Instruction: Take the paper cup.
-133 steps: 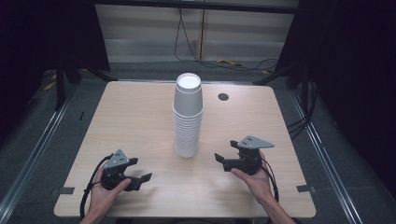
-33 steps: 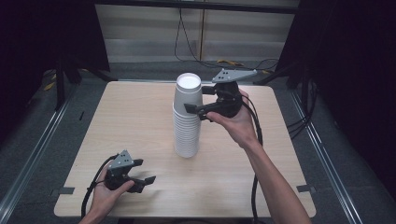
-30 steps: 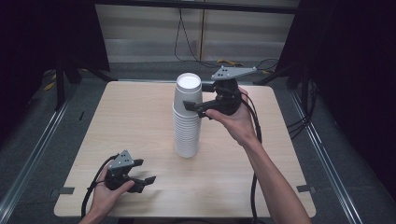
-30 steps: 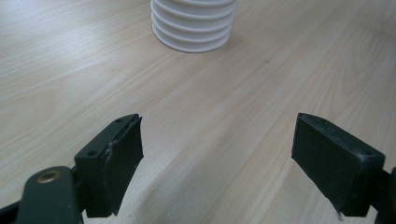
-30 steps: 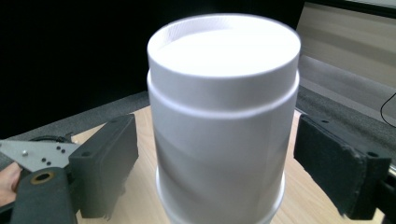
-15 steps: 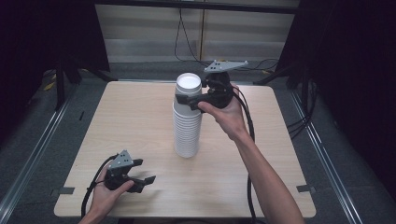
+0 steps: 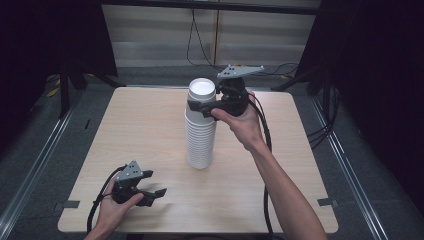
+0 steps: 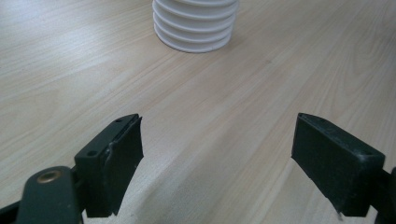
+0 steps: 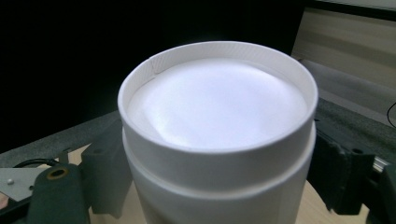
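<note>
A tall stack of white paper cups (image 7: 201, 140) stands upside down at the middle of the wooden table (image 7: 145, 125). My right gripper (image 7: 202, 102) is at the top of the stack, one jaw on each side of the top cup (image 9: 217, 107), whose recessed base faces up. Both pads lie against its wall, so the gripper is shut on it. My left gripper (image 7: 152, 192) rests low near the table's front left edge. Its jaws stand apart with only bare wood between them (image 8: 217, 154), and the foot of the stack (image 8: 195, 23) is ahead of it.
Black cables trail from both grippers across the table. Metal rails (image 7: 35, 170) run along the floor on both sides of the table. Behind the table are a pale wall panel (image 7: 165, 35) and loose cables on the floor.
My right gripper has moved left and slightly up from beside the stack onto its top cup. The left gripper has stayed where it was.
</note>
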A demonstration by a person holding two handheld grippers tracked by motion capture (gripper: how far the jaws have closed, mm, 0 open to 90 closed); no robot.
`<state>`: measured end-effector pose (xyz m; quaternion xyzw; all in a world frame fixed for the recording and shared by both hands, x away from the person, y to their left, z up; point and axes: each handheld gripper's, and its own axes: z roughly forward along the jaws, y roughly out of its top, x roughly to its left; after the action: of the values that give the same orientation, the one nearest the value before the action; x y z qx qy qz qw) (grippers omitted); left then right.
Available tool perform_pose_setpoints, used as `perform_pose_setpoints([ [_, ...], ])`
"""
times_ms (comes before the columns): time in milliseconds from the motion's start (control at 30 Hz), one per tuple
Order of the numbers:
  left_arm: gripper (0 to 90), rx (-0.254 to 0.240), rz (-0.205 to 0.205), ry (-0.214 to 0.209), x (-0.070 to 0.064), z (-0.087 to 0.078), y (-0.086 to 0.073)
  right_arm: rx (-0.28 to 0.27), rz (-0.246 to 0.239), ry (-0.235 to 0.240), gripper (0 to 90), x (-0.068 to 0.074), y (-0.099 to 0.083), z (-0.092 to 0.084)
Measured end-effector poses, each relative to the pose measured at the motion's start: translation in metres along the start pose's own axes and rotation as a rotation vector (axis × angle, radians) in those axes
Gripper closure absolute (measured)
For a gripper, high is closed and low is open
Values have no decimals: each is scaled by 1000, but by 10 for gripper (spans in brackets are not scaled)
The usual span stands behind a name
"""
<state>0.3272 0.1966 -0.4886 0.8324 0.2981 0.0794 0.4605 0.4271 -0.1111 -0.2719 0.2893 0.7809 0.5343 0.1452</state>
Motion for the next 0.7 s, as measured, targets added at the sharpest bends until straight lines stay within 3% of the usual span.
perform_pose_setpoints([
  [467,163,1,0,-4,0,1,0,-52,6,0,195,0,5,-6],
  [533,162,1,0,-2,0,1,0,-89,17,10,197,-1,8,-11],
  [700,163,0,-7,-4,0,2,0,-87,10,7,198,-1,12,-13],
])
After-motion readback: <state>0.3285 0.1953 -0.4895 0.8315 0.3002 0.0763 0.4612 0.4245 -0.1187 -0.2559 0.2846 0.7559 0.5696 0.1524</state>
